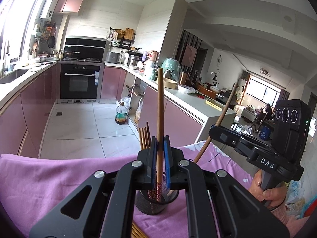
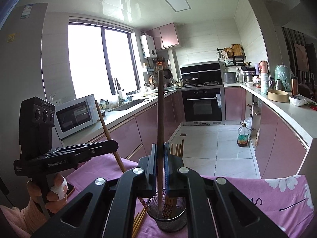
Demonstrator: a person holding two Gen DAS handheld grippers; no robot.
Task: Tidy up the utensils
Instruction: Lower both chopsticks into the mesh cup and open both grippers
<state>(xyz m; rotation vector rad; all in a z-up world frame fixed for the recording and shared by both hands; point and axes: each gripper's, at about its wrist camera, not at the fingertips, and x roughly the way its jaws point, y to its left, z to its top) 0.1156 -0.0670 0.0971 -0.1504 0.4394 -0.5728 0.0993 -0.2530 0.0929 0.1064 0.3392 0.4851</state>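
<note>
A chopstick (image 1: 160, 107) is clamped upright in the closed left hand-held gripper (image 1: 160, 148), another (image 2: 160, 119) in the closed right hand-held gripper (image 2: 159, 154); the mesh cup (image 2: 168, 216) lies directly beneath both.

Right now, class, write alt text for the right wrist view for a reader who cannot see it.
The right claw is shut on a long dark wooden chopstick, its lower end inside a black wire-mesh cup on a pink cloth. At left, the left claw grips a lighter wooden chopstick.
</note>
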